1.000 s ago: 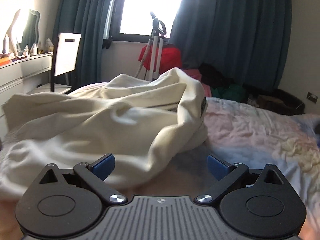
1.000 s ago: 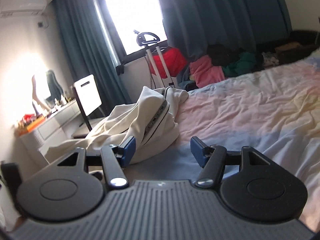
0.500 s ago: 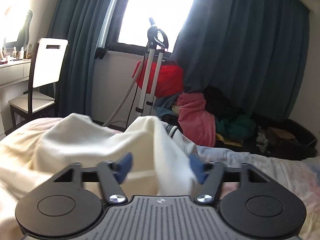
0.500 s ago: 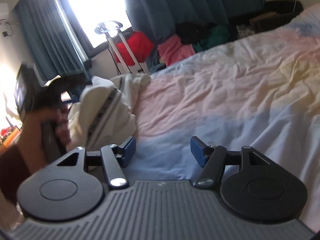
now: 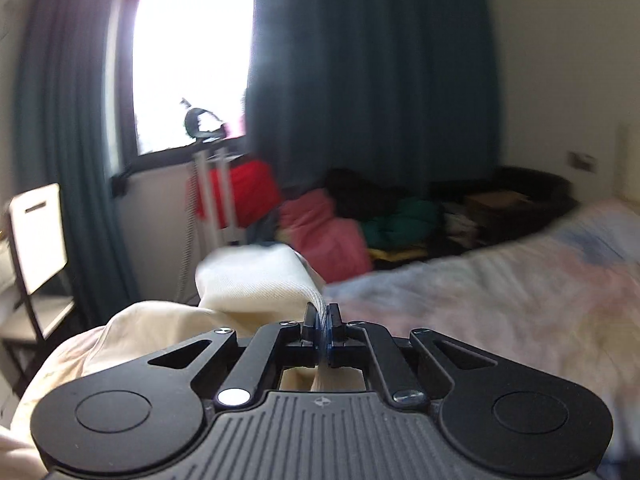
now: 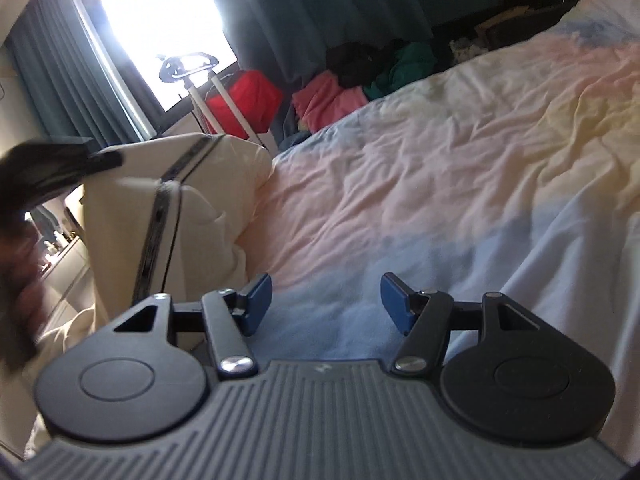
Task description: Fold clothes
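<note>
A cream garment (image 5: pixel 256 284) with a dark stripe lies bunched at the left end of the bed. My left gripper (image 5: pixel 321 320) is shut on a fold of its cloth and holds it raised. In the right wrist view the garment (image 6: pixel 200 216) hangs lifted at the left, with the left gripper (image 6: pixel 108 160) blurred at its top edge. My right gripper (image 6: pixel 324 300) is open and empty, low over the pastel bedsheet (image 6: pixel 440 152), just right of the garment.
A pile of pink, green and black clothes (image 5: pixel 360 224) and a red item (image 5: pixel 244 192) lie below the window. A garment steamer stand (image 5: pixel 208 176) is by the window. A white chair (image 5: pixel 36 232) stands at the left. Dark blue curtains hang behind.
My left gripper has shut on the cream garment and lifted it. My right gripper has stayed open and swung a little right over the sheet.
</note>
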### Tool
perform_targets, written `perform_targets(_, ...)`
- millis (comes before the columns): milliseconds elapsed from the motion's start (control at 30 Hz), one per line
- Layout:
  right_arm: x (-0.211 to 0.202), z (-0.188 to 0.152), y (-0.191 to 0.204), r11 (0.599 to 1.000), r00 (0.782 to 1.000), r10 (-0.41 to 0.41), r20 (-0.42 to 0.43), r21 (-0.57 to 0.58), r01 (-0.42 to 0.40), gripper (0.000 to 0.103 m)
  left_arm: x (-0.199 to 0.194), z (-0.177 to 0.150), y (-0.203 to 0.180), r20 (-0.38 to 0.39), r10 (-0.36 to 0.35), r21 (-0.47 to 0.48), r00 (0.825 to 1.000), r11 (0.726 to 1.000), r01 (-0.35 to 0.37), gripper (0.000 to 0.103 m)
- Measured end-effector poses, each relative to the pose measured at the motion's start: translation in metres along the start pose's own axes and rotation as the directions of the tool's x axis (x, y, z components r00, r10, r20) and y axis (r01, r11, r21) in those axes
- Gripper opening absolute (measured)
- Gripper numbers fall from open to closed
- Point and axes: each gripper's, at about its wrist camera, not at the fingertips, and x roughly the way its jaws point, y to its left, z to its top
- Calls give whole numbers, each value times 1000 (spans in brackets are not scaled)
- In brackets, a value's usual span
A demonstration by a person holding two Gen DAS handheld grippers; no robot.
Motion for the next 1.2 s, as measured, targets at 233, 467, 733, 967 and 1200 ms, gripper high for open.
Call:
perform_targets(233, -36, 0, 7, 998, 997, 62, 52, -26, -61, 64, -116, -89, -41, -77, -140, 32, 987, 989, 143, 3)
perform_targets(467, -53, -5, 5, 989, 989, 144, -16, 29, -144, 64, -123, -153, -15, -156, -174, -262, 972, 956, 129, 4)
perform_targets(733, -38, -9, -9, 936, 961, 252, -118, 283, -210, 64, -117, -165, -10, -160, -153, -340, 975, 936, 91, 6)
perform_targets(967, 49, -2, -8, 913, 953, 211, -219, 393, -112, 64, -109, -169, 0, -165, -182, -410, 969, 907, 100, 6)
perform_targets(1200, 123, -9, -7, 917, 979, 107, -173, 397, -30, 54, -98, -185, 25, -117, -285, -505, 951, 842, 190, 6)
